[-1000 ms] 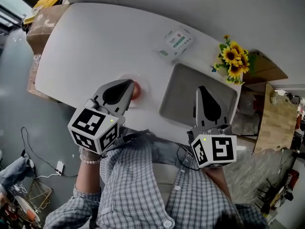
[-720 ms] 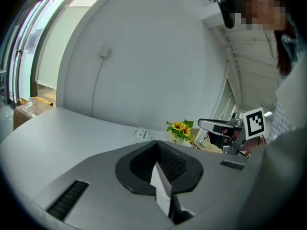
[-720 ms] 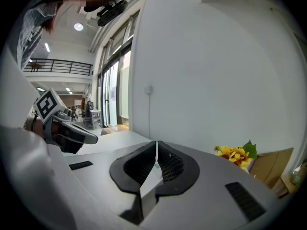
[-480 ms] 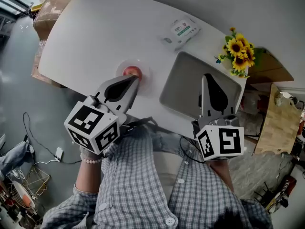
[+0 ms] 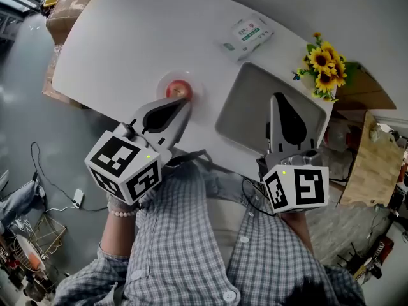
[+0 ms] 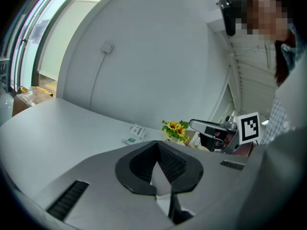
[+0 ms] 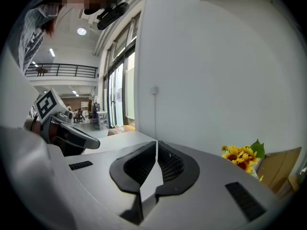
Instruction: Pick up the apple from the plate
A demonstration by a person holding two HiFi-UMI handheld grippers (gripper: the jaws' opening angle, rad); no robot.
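Apple (image 5: pixel 179 90): on the plate (image 5: pixel 164 80), not gripped.
Left gripper (image 5: pixel 185 106): jaws pressed together, empty; tip just beside the apple, perhaps touching it.
Right gripper (image 5: pixel 274 99): jaws together, empty, well apart from the apple.
Progress: approach made; opening, grasping and lifting are left.

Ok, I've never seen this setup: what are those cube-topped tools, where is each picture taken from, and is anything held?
No robot: a person holds a two-jawed tool in each hand; the marker cubes belong to the tools. The top-down picture comes from a camera on the person's head, the other two from cameras on each tool, looking along its jaws. The table has a sink; an apple sits on a plate, with a packet and sunflowers farther off. The left gripper points at the apple, the right gripper hangs over the sink. Both pairs of jaws are together, holding nothing.
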